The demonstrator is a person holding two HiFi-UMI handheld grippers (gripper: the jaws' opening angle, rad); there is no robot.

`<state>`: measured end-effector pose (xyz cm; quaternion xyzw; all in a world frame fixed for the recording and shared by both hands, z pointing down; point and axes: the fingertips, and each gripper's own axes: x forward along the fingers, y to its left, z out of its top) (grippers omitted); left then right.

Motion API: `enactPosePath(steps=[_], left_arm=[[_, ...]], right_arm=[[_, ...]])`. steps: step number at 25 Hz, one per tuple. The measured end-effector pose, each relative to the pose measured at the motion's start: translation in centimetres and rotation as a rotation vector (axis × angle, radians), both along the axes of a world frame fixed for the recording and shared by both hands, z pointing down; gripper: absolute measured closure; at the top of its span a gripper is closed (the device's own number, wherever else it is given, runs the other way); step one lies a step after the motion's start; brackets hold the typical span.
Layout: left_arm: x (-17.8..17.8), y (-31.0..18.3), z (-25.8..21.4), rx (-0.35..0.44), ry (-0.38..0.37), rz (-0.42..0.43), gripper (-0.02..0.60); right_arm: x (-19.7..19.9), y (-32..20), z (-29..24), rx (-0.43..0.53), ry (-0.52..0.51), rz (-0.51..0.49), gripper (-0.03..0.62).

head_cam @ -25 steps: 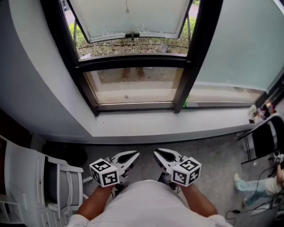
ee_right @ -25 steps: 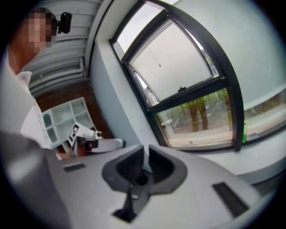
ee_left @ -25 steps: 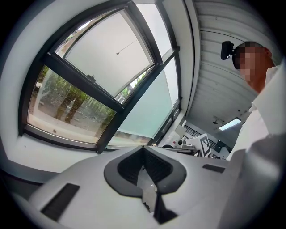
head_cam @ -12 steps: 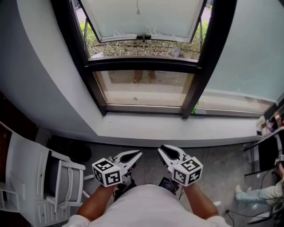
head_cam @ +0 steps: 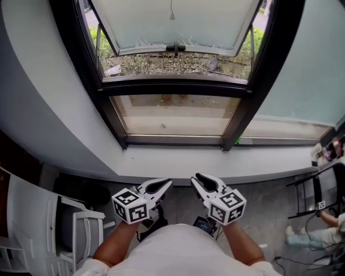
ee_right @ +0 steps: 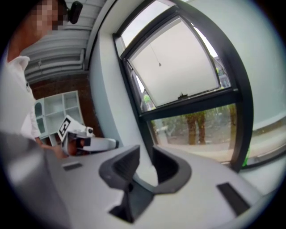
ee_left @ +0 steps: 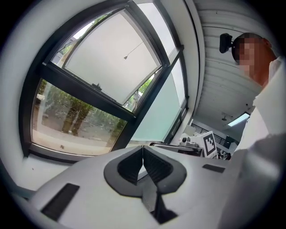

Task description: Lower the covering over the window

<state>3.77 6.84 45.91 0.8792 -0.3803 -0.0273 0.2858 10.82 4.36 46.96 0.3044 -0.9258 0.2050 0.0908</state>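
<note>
Grey floor lies under the left gripper. A white chair stands on it to that claw's left, a black chair frame well off to its right. Pale window sill runs just ahead of the claw, with small items, too small to identify, at its far right end.

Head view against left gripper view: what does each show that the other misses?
Only the head view shows the floor, a white chair at the left and another person's legs at the right edge. Only the left gripper view shows the ceiling and, close up, the left gripper with its claw shut and nothing in it. Both show the tilted window sash, the thin cord hanging before it, and the right gripper, its claw opening and empty.
</note>
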Motion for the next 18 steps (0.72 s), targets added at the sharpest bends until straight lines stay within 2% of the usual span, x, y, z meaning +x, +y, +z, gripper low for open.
enactPosePath(steps=[4, 12, 18], left_arm=[[-2.5, -3.0, -0.3, -0.005, 0.004, 0.029, 0.566], [-8.3, -8.3, -0.7, 0.002, 0.005, 0.049, 0.566], [-11.3, -10.8, -0.3, -0.004, 0.004, 0.059, 0.566]], right_arm=[[-2.3, -3.1, -1.0, 0.018, -0.043, 0.036, 0.511], [-7.0, -8.2, -2.1, 0.101, -0.041, 0.080, 0.511], [-10.1, -10.9, -1.1, 0.073, -0.016, 0.102, 0.511]])
